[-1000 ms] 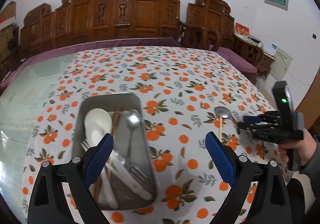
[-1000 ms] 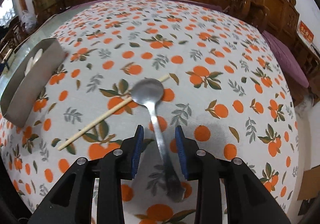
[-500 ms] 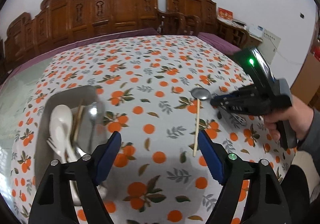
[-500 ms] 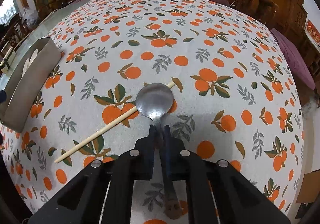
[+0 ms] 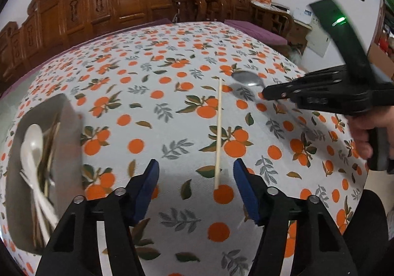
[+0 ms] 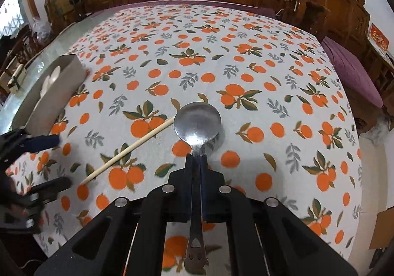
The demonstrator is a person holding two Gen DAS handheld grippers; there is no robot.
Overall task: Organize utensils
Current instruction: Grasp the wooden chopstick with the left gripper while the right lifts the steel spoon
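Note:
My right gripper (image 6: 196, 156) is shut on the neck of a metal spoon (image 6: 197, 121) and holds it just above the tablecloth; in the left wrist view the gripper (image 5: 266, 92) and the spoon (image 5: 247, 79) show at the right. A single wooden chopstick (image 5: 218, 132) lies on the cloth, also in the right wrist view (image 6: 128, 150). My left gripper (image 5: 195, 187) is open, with the chopstick's near end between its fingers; it shows at the left edge of the right wrist view (image 6: 53, 160). A metal tray (image 5: 66, 133) at the left holds white spoons, chopsticks and other utensils.
The round table has an orange-patterned cloth (image 6: 246, 67). Carved wooden chairs (image 5: 138, 3) stand along the far side. A purple cushion (image 6: 349, 74) lies at the right. The tray also shows at the left of the right wrist view (image 6: 61, 89).
My right gripper closed on the spoon's neck and lifted it slightly. My left gripper moved right, away from the tray, and came up to the chopstick's near end.

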